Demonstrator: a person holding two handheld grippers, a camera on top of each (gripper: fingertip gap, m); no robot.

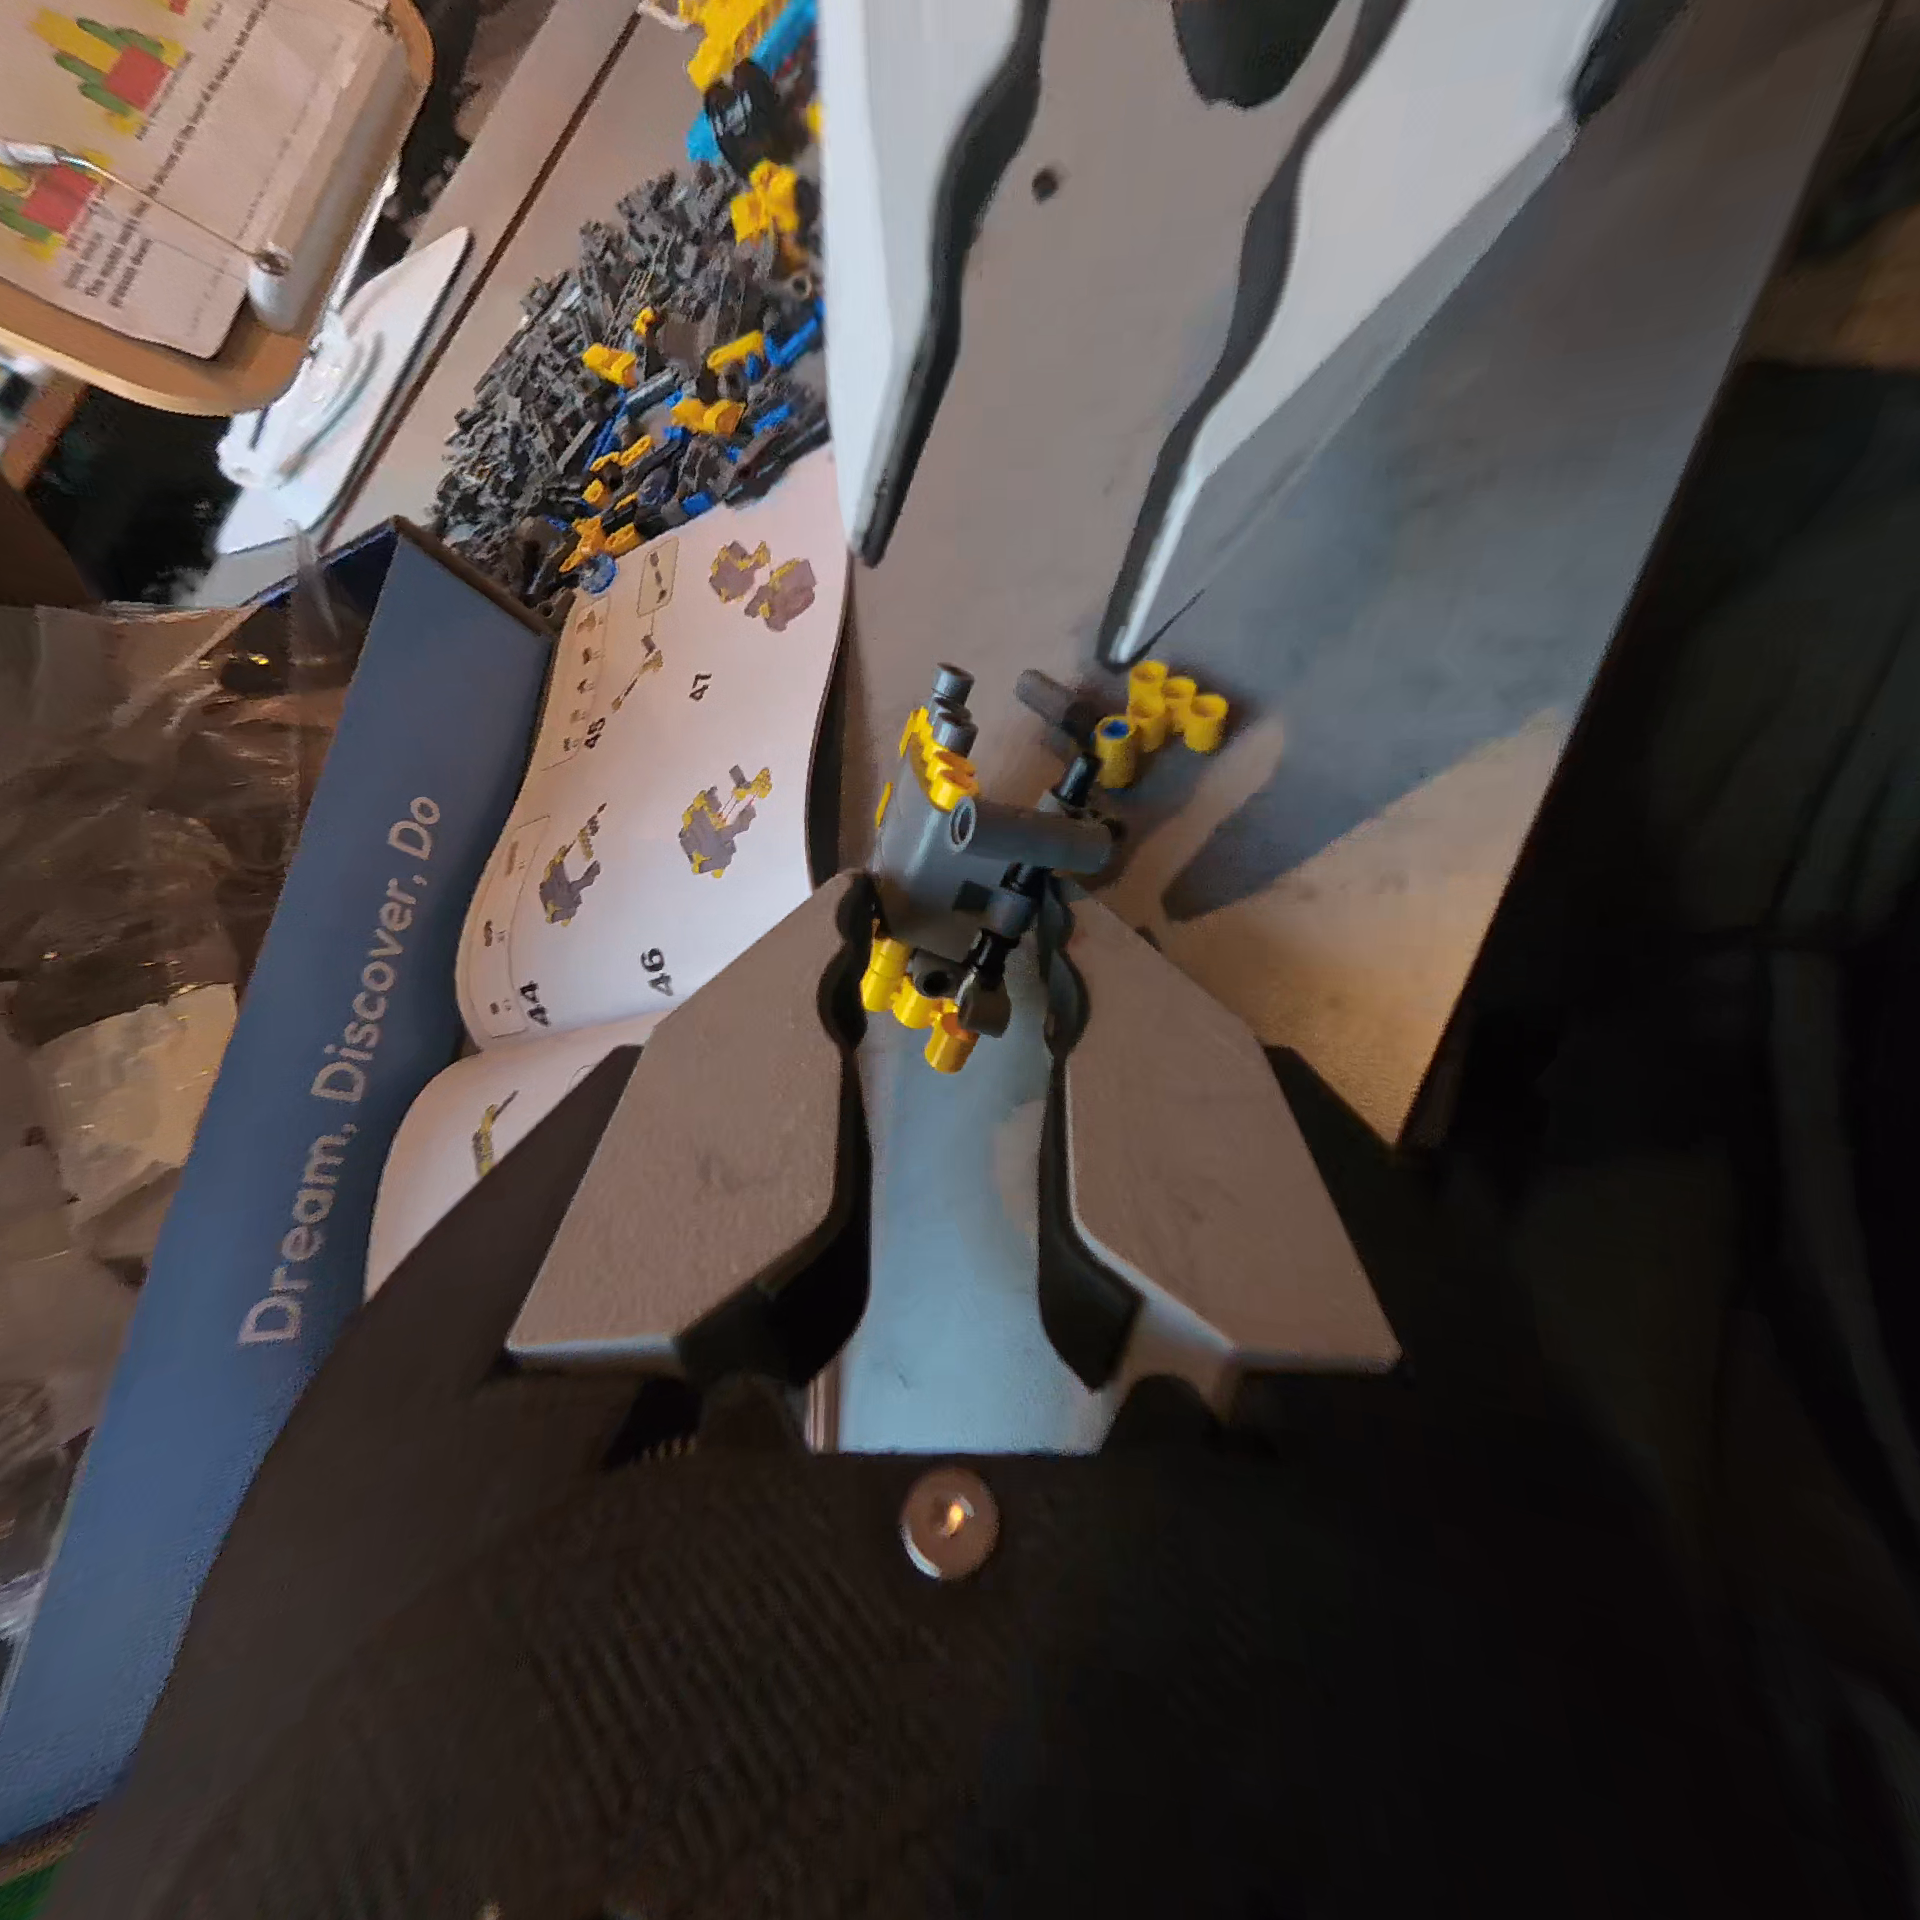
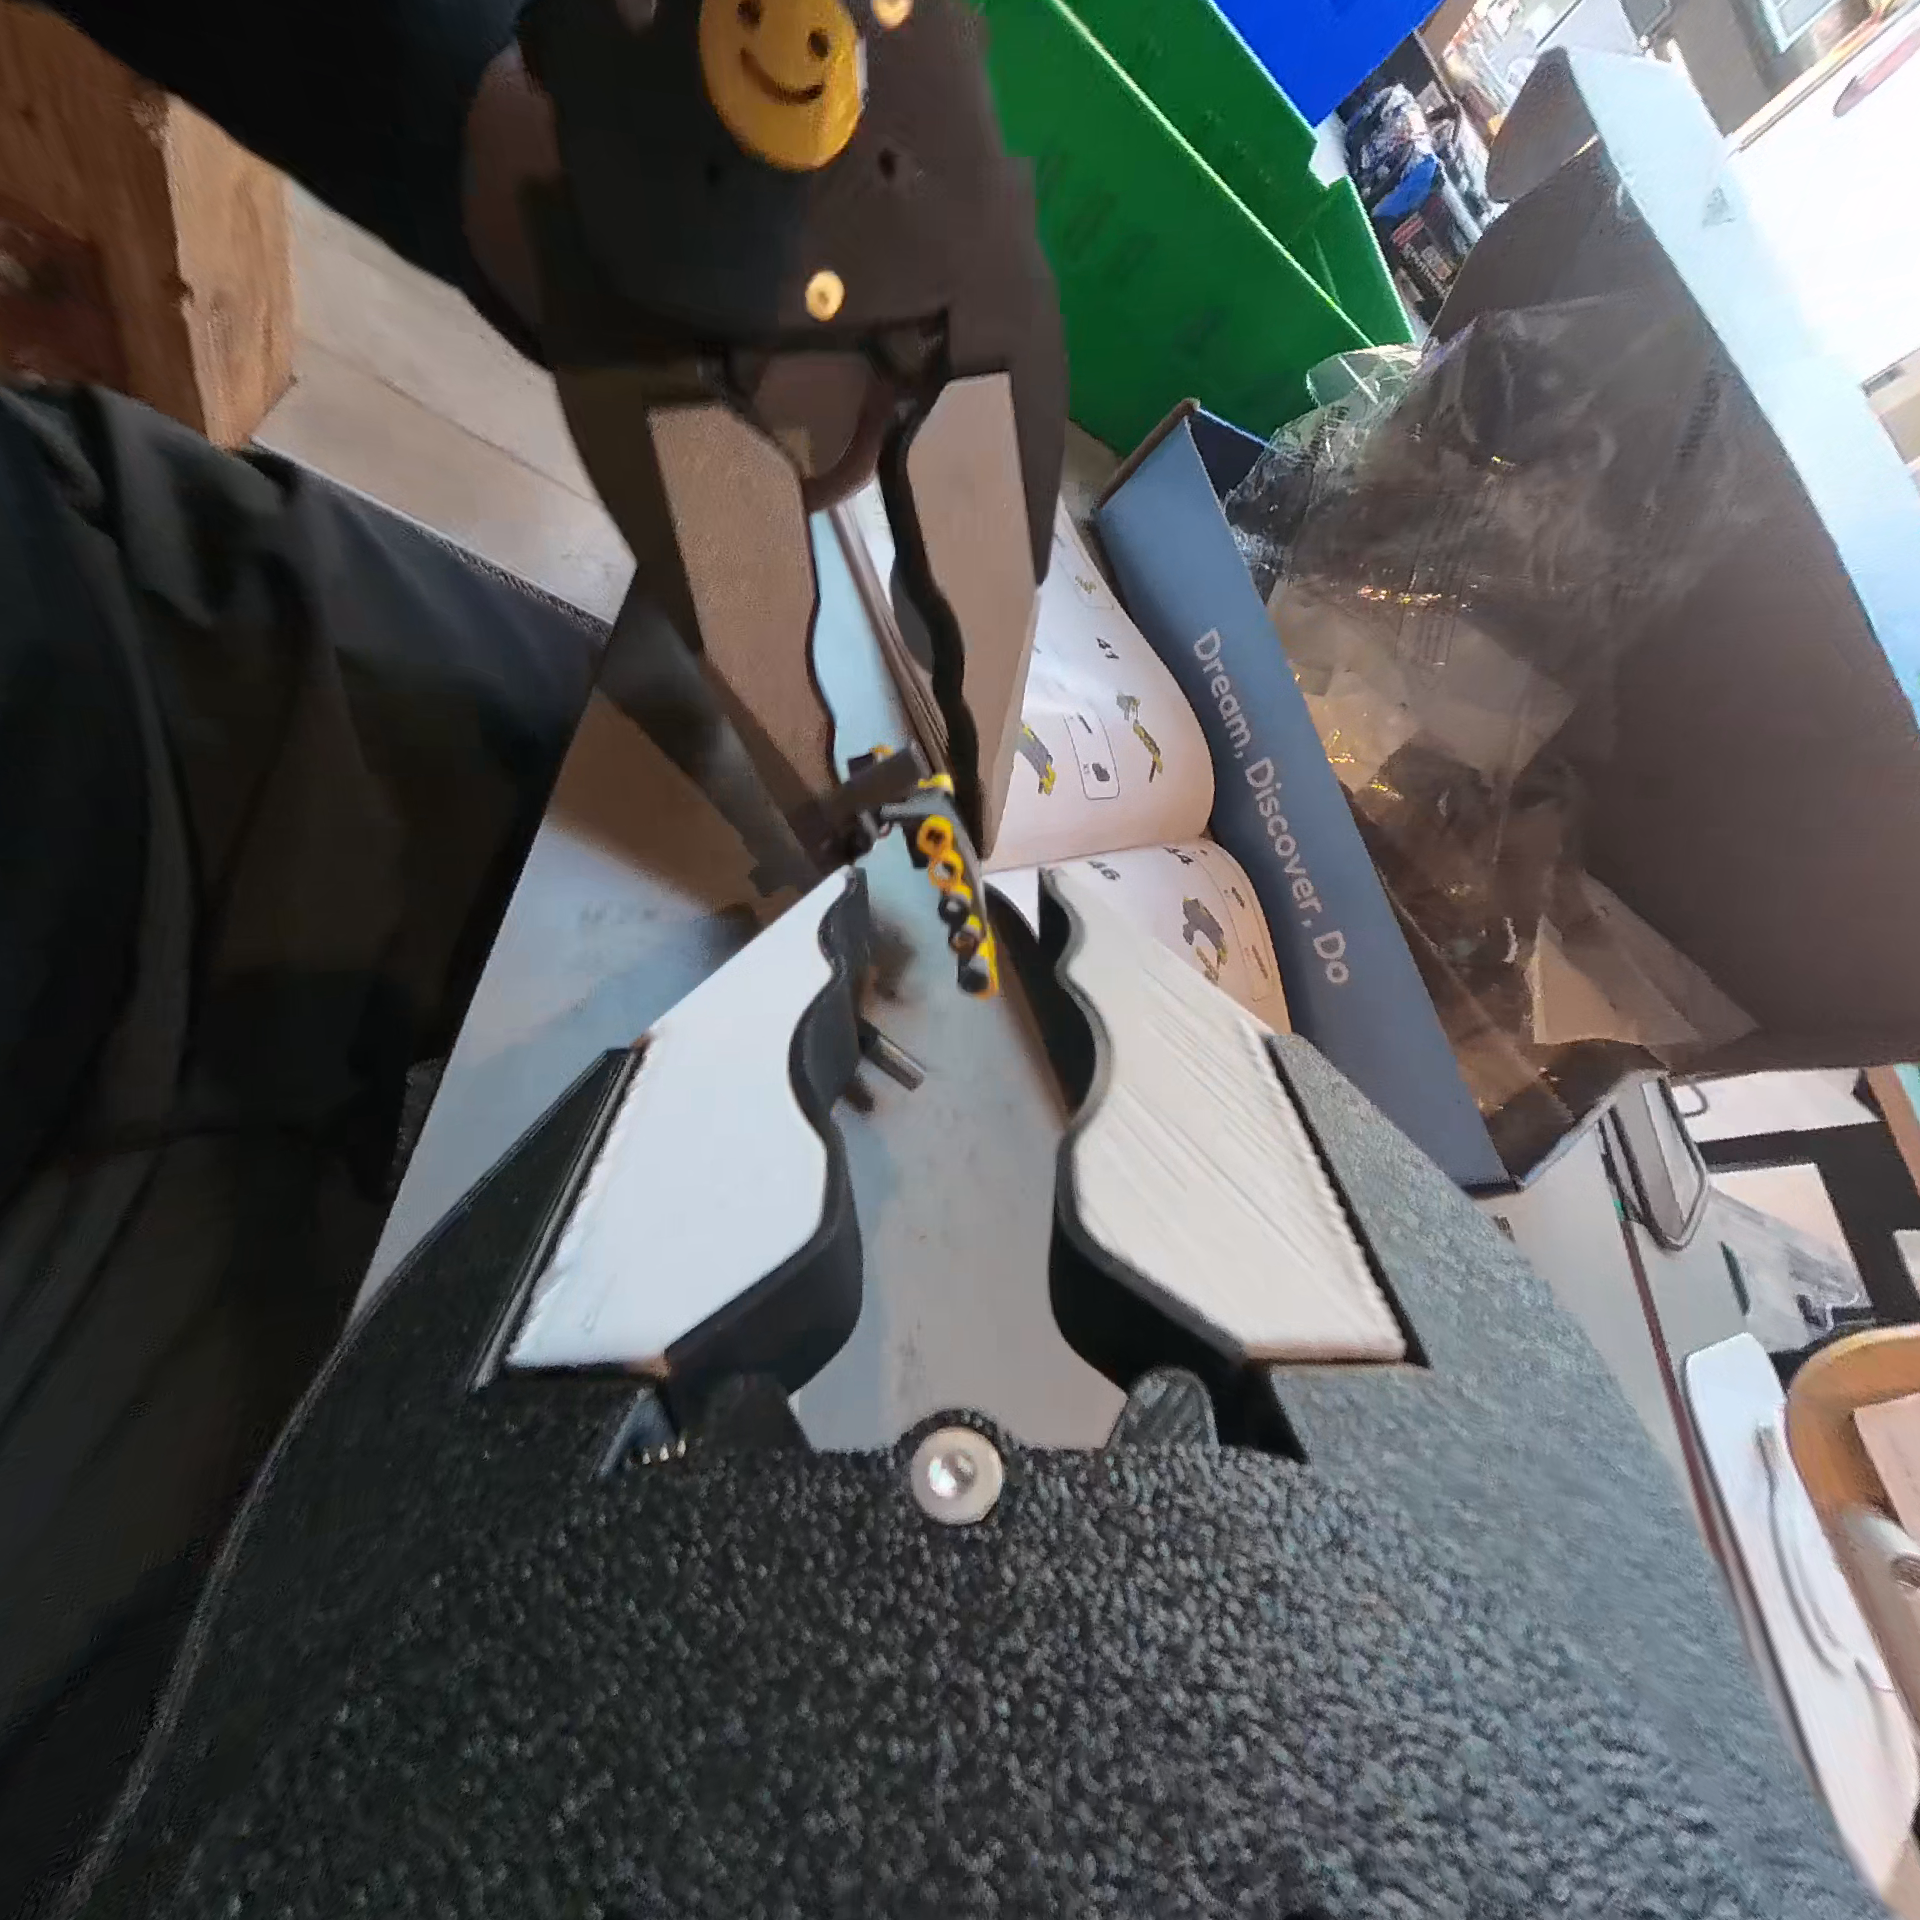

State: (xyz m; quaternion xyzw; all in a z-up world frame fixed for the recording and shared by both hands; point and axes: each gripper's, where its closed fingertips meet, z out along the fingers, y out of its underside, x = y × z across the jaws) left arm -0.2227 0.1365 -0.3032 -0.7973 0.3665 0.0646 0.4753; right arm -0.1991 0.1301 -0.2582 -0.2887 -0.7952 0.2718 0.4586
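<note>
My left claw (image 1: 951,914) is clamped on a grey-and-yellow brick assembly (image 1: 961,842) above the desk (image 1: 1351,935). My right claw (image 2: 951,914) is spread apart near it, gripping nothing (loose yellow connector (image 1: 1164,717) lies just beyond). Instruction booklet (image 1: 665,790) lies open beside.

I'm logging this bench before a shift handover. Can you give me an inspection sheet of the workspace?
Surface: grey tabletop, sunlit patches.
Job's things: grey-and-yellow brick assembly; small yellow connector piece lying apart beside it.
Clutter: heap of grey, blue and yellow bricks; open instruction booklet; dark blue box flap; clear plastic bags.
Grippers: left gripper, jaws shut on the assembly; right gripper, jaws open.
Cables: nothing seen.
Surroundings: green bin.
</note>
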